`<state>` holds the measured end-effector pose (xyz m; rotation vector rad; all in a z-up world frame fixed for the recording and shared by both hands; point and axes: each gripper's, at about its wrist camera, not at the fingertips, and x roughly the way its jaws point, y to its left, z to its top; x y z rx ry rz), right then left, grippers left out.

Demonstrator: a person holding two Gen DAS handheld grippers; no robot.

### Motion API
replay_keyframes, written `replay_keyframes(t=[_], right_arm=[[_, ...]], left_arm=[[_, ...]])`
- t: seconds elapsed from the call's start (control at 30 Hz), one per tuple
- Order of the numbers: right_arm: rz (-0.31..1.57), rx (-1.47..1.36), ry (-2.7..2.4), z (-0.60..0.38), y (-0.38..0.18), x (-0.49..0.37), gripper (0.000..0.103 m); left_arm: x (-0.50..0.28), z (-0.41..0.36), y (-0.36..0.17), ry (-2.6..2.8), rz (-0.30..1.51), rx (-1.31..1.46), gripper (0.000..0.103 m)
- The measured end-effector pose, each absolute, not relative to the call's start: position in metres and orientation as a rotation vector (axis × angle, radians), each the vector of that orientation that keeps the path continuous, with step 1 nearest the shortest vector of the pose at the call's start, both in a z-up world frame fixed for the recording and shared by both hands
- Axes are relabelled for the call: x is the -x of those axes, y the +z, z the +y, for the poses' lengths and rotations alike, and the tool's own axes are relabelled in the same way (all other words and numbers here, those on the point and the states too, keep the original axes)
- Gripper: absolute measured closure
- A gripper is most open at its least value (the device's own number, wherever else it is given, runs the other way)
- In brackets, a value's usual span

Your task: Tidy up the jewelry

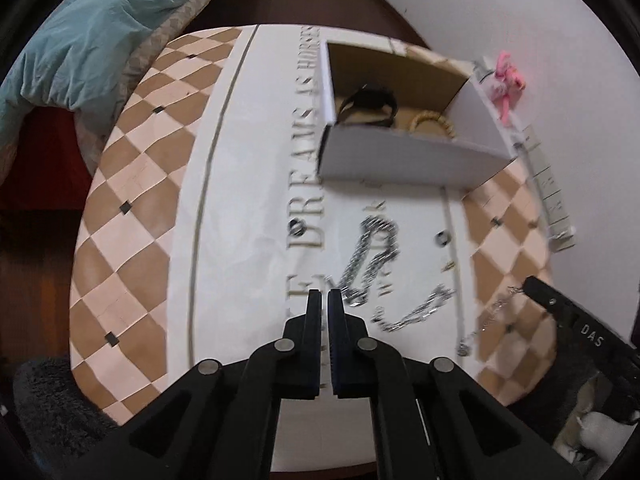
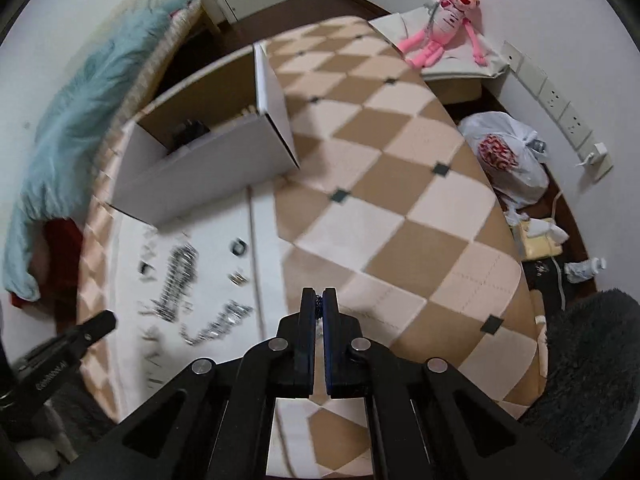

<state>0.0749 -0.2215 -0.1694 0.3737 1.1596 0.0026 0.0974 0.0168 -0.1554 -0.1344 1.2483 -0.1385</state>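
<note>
An open cardboard box (image 1: 416, 160) stands on a white paper sheet (image 1: 248, 200) on the checkered table; it also shows in the right wrist view (image 2: 208, 172). Inside lie a black band (image 1: 370, 100) and a beaded bracelet (image 1: 434, 122). Silver chains (image 1: 376, 252) (image 2: 182, 276) and small rings (image 1: 442, 239) (image 2: 239, 247) lie loose on the paper. My left gripper (image 1: 324, 294) is shut and empty above the paper, near the chains. My right gripper (image 2: 319, 293) is shut on a thin chain (image 1: 486, 316) that dangles from its fingers (image 1: 536, 290) over the table's right side.
A bed with a teal duvet (image 1: 80, 40) lies beyond the table's left. A pink plush toy (image 2: 444, 24), a white plastic bag (image 2: 504, 156) and floor clutter sit at the right by the wall. A dark fluffy seat (image 2: 588, 360) is near right.
</note>
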Motion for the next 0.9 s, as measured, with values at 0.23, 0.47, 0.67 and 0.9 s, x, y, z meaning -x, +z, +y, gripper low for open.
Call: replay_keyframes(t=[0.23,0.47,0.67,0.9], right_arm=[[1.142,-0.402,0.008,-0.233,-0.160,-0.084,0.100],[1.150,-0.411,-0.039,-0.250,-0.163,-0.093,0.100],[1.171,-0.416,-0.061,-0.260,-0.173,-0.096,0.100],[1.183,-0.430,-0.046,-0.263,-0.177,-0.095,0.100]], left_arm=[[-0.125,-0.015,-0.159,-0.135,1.259,0.070,0.095],[-0.139,-0.063,-0.186,-0.173,1.273,-0.098,0.033],[-0.144,-0.081,-0.209,-0.156,1.305,-0.195,0.035],[-0.146,-0.080,-0.202,-0.200,1.251,-0.178,0.098]])
